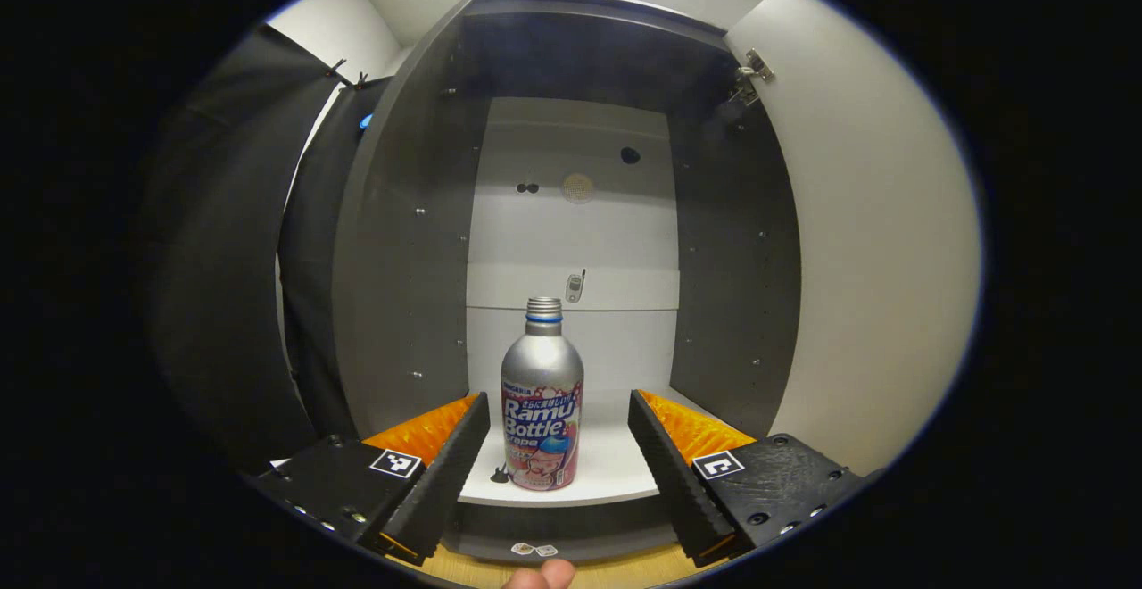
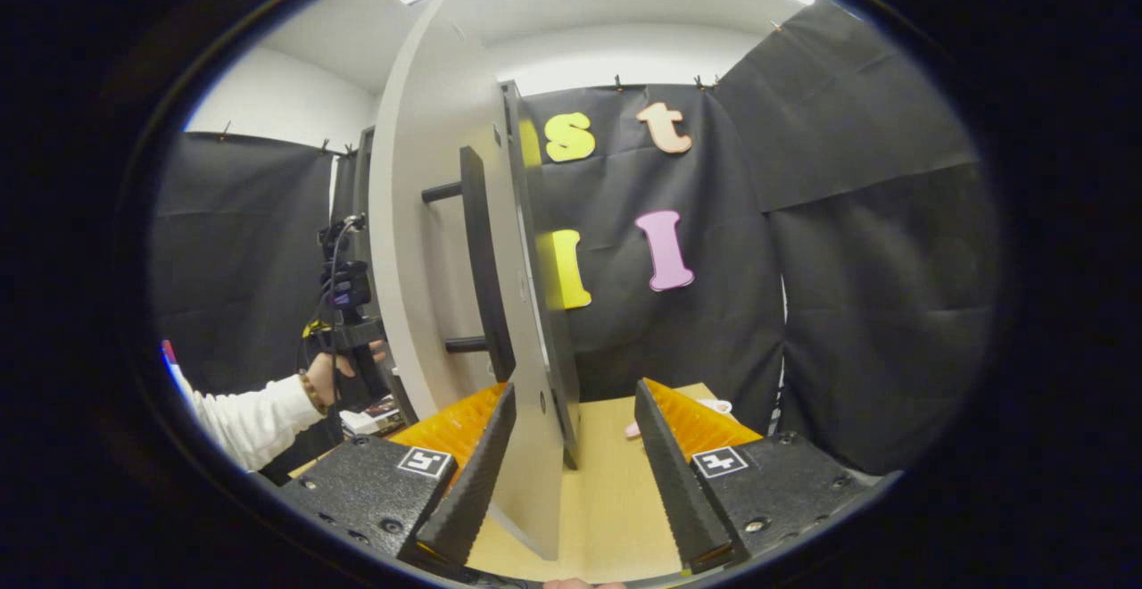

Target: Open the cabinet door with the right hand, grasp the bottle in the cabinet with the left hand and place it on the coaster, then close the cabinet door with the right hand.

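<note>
1. Two of the task's steps meet here: the cabinet door (image 2: 535, 330) stands swung open, and I judge the reach for the bottle (image 1: 542, 402) to be the step in hand.
2. Left gripper (image 1: 559, 455): its claw is spread wide, holding nothing. The bottle stands upright on the cabinet shelf (image 1: 616, 468), just ahead of the fingertips and between them, a little nearer the left finger, touching neither.
3. Right gripper (image 2: 571, 473): claw wide, its fingers straddling the door's edge, with the door beside the left finger; the handle (image 2: 482, 268) sits ahead and above.
4. Next move, as I judge it: advance the left claw until both fingers flank the bottle's body, then close evenly so it does not tip.
5. Readable writing: "Ramu Bottle" on the bottle; smaller print is illegible.
</note>
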Demonstrator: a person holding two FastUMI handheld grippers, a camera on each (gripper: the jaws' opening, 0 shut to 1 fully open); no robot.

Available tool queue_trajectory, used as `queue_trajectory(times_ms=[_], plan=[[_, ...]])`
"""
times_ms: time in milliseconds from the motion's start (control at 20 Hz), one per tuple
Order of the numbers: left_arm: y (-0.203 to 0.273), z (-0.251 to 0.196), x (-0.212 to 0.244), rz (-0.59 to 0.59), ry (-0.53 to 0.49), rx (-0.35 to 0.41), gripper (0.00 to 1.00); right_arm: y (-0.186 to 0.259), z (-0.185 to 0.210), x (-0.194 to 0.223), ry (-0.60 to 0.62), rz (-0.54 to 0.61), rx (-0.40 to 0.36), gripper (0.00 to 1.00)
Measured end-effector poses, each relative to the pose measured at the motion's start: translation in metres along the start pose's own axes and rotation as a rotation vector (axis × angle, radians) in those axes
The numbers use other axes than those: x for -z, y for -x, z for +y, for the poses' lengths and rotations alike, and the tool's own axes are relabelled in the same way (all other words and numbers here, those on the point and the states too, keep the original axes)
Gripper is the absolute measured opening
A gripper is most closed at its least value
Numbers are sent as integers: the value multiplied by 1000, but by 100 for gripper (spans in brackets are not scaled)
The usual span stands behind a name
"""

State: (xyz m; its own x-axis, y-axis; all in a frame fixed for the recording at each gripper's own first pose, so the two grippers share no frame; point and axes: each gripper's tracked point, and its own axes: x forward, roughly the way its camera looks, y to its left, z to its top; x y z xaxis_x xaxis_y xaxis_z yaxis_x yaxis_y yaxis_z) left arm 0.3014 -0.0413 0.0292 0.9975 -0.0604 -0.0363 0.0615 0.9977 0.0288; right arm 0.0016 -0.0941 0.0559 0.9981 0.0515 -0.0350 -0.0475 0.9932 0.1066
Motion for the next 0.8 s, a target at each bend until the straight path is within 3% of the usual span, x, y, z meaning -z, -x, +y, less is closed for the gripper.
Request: queue_trajectory(times_ms=[400, 600, 650, 700, 800], plan=[[-40, 5, 13, -1, -66, -53, 95, 1, -7, -5, 3, -16, 10, 84], [-48, 9, 13, -16, -46, -70, 95, 0, -11, -6, 1, -18, 18, 83], [-49, 8, 11, -22, -34, -65, 85, -1, -11, -6, 0, -14, 20, 83], [-49, 8, 8, -30, -25, -65, 95, 1, -11, -3, -2, -11, 21, 84], [-49, 11, 5, -41, -11, -70, 90, 0, -11, -4, -3, -9, 22, 84]])
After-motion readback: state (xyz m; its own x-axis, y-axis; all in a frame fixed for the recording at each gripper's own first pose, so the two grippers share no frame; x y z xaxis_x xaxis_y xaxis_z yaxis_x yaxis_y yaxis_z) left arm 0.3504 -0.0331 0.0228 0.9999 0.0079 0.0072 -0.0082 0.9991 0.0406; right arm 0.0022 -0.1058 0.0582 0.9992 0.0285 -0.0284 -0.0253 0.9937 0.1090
